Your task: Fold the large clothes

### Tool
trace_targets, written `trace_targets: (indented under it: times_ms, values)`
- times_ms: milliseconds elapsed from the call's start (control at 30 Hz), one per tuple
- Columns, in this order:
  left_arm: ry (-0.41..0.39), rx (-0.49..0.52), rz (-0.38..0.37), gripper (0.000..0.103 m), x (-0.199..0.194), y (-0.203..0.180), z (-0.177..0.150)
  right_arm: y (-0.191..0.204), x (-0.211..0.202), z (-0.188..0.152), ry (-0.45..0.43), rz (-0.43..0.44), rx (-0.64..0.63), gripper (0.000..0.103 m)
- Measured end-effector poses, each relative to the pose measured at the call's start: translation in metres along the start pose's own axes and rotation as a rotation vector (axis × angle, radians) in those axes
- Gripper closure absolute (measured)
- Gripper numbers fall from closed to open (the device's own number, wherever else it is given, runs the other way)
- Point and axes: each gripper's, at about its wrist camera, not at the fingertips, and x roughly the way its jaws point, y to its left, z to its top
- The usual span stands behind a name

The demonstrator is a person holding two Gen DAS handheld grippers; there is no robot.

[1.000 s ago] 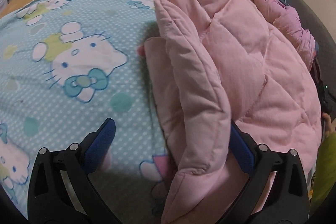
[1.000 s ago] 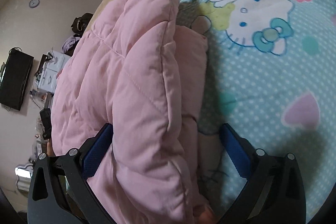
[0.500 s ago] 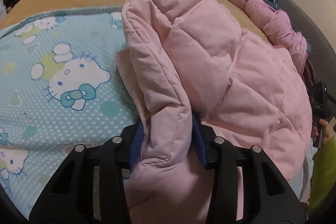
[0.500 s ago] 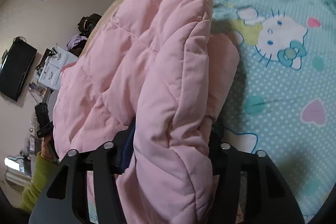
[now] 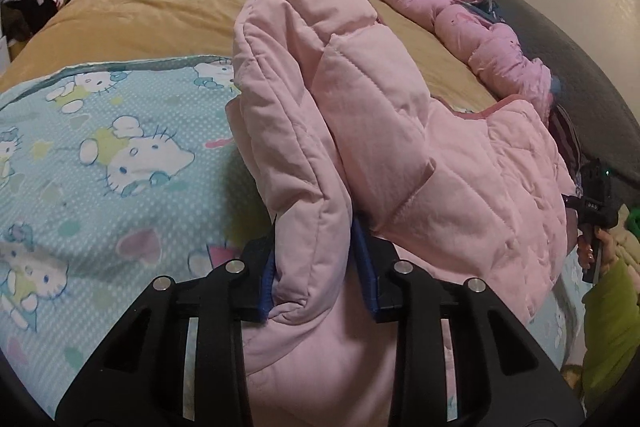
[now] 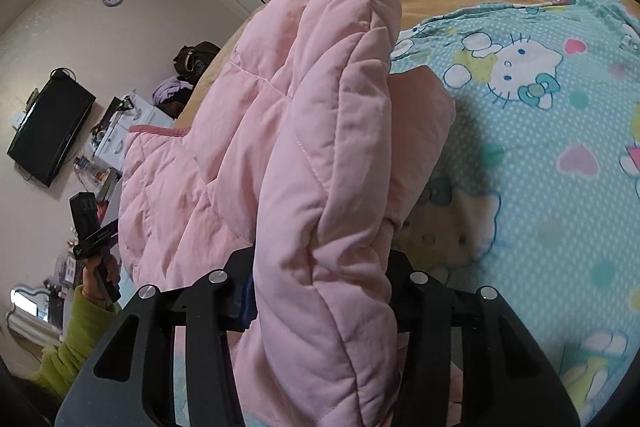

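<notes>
A pink quilted jacket (image 5: 360,115) is held raised above a blue cat-print blanket (image 5: 100,163) spread on the bed (image 5: 140,11). The left gripper (image 5: 316,267) is clamped on one padded edge fold, blue-padded fingers (image 5: 269,279) pressed against the fabric. The right gripper (image 6: 320,291) is likewise closed on a thick fold of the jacket (image 6: 312,115). The jacket's lower part rests on the blanket (image 6: 540,155).

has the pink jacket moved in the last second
Yes. The pink jacket, clamped by the left gripper and right gripper, has lifted off the cartoon blanket.
</notes>
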Motion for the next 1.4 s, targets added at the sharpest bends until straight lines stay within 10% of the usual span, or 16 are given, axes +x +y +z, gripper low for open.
trace_targets:
  times_ms: [467, 667, 800, 1033, 1100, 1200, 1400]
  values:
    - [-0.031, 0.022, -0.094, 0.092, -0.060, -0.033, -0.036, 0.036, -0.046, -0.049, 0.003, 0.013, -0.052, 0.059]
    - [-0.003, 0.034, 0.038, 0.089, -0.061, -0.034, -0.040, 0.028, -0.039, -0.050, 0.030, -0.030, -0.004, 0.059]
    - [0.017, -0.015, 0.170, 0.057, -0.048, -0.003, -0.038, 0.010, -0.035, -0.054, 0.033, -0.025, 0.054, 0.058]
    - [0.108, -0.065, 0.099, 0.020, -0.004, 0.027, -0.040, 0.005, -0.026, -0.051, 0.048, -0.045, 0.064, 0.050]
    - [0.120, -0.119, 0.035, 0.021, 0.008, 0.036, -0.043, 0.004, -0.022, -0.050, 0.055, -0.046, 0.073, 0.049]
    - [0.132, -0.175, -0.091, 0.058, 0.020, 0.034, -0.050, -0.003, -0.014, -0.045, 0.077, -0.049, 0.096, 0.045]
    - [0.131, -0.051, 0.053, 0.069, 0.010, -0.015, -0.064, -0.021, -0.002, -0.031, 0.122, -0.041, 0.113, 0.040]
